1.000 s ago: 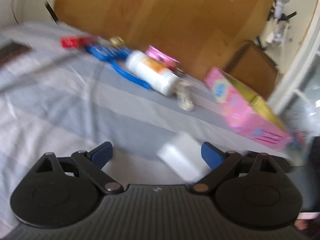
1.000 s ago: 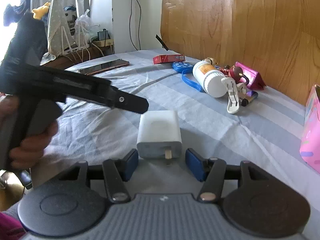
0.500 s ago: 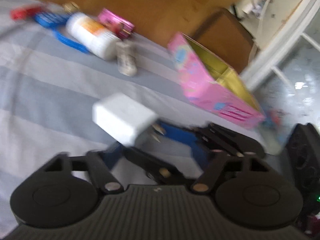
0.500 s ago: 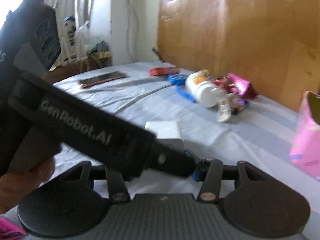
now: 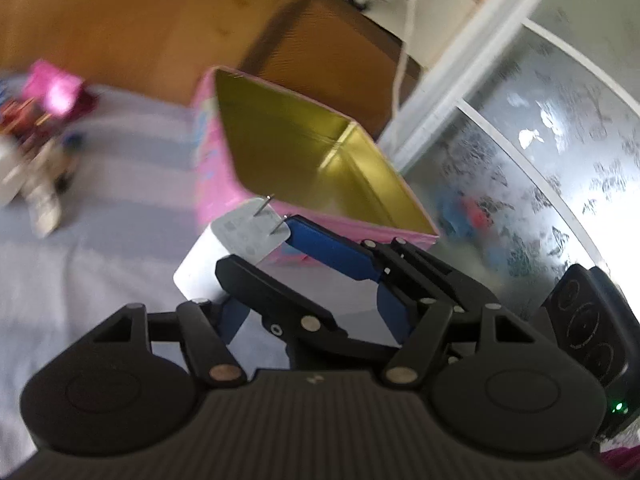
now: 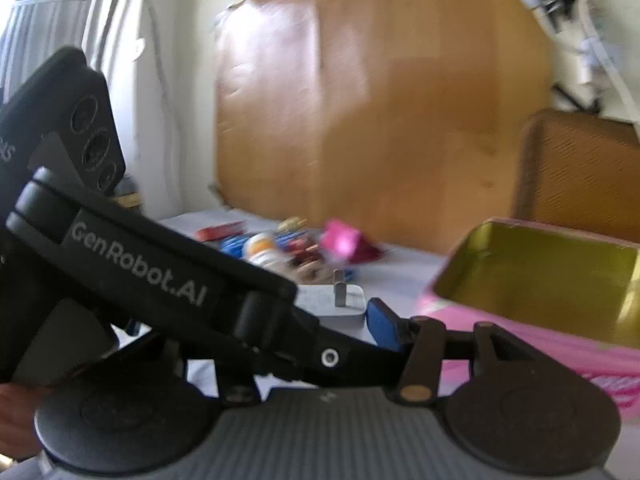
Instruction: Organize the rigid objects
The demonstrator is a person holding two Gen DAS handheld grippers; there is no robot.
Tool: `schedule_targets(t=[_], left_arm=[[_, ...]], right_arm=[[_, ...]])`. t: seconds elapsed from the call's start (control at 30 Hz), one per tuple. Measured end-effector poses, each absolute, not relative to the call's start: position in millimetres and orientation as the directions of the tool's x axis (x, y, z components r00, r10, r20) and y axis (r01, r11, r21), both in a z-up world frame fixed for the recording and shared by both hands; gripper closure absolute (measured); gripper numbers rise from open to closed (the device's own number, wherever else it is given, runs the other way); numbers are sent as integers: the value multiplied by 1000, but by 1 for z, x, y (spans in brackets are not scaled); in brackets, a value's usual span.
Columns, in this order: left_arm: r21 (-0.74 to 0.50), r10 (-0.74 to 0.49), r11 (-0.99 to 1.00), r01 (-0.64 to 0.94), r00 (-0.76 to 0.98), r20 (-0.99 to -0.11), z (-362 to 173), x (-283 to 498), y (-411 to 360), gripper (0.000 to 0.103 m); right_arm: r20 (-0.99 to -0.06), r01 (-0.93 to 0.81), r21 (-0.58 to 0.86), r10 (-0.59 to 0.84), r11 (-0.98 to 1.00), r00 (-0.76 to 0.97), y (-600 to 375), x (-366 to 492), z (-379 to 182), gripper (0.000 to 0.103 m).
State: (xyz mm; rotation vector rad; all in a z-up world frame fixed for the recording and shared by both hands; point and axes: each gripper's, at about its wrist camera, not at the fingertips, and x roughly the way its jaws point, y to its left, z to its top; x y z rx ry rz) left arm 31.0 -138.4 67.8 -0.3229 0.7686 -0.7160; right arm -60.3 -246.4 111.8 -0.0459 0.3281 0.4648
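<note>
A white charger plug [image 5: 236, 236] hangs above the striped sheet with its prongs pointing up and away. My right gripper [image 5: 256, 246] is shut on it, and it sits just before the near corner of the open pink tin [image 5: 208, 184]. In the right wrist view the charger [image 6: 320, 304] sits left of the blue right pad [image 6: 384, 324], and the tin's gold inside [image 6: 540, 272] opens at the right. My left gripper [image 5: 312, 312] stands partly open with the right gripper's fingers crossing between its jaws. One left finger [image 6: 160, 272] hides the right gripper's left pad.
A blurred heap lies farther back on the bed: white bottle [image 6: 260, 246], pink pouch [image 6: 340, 240], red box [image 6: 220, 232], white clip [image 5: 42, 204]. A wooden headboard [image 6: 380, 120] rises behind it. A brown cabinet [image 5: 328, 52] and a frosted glass door [image 5: 540, 160] stand past the tin.
Both grippers have swung right toward the pink tin. The right one has lifted the charger off the sheet. The left jaws have narrowed and now straddle the right gripper's fingers.
</note>
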Motion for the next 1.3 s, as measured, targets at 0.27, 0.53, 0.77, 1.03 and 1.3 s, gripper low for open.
schedule_targets(t=[0.27, 0.53, 0.77, 1.03, 1.3], left_arm=[[-427, -711, 699, 574, 492, -503, 105, 70, -199, 30], [-394, -649, 756, 522, 522, -553, 70, 95, -213, 25], [-412, -612, 787, 459, 661, -434, 87, 49, -129, 15], [-223, -212, 970, 101, 803, -558, 27, -36, 20, 14], [-168, -35, 983, -68, 837, -545, 4, -50, 83, 13]], right_arm=[[-239, -319, 39, 319, 947, 917, -294, -21, 141, 55], [-336, -184, 18, 179, 983, 925, -309, 21, 104, 48], [-252, -146, 51, 155, 988, 955, -311, 21, 103, 40], [-180, -358, 103, 371, 928, 911, -255, 4, 130, 47], [-319, -544, -2, 515, 839, 796, -133, 18, 117, 57]])
